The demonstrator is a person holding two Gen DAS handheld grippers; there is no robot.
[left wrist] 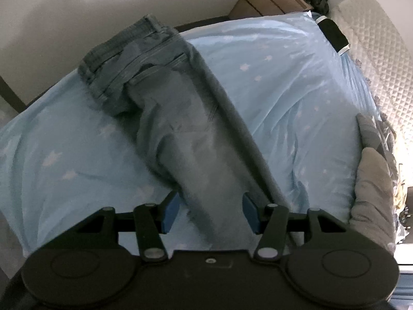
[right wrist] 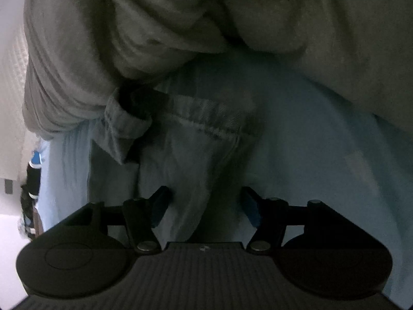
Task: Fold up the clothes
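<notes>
Your faded blue denim jeans [left wrist: 180,118] lie lengthwise, legs together, from upper left to bottom centre on the pale blue star-print bedsheet [left wrist: 284,82], cross-folds remaining; left gripper [left wrist: 210,213] and right gripper [right wrist: 204,206] half-open, straddling cloth unpinched.

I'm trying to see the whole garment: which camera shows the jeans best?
The left wrist view: the jeans lie along the blue sheet, waistband to leg. The right wrist view shows only a dim close-up of a hem.
</notes>
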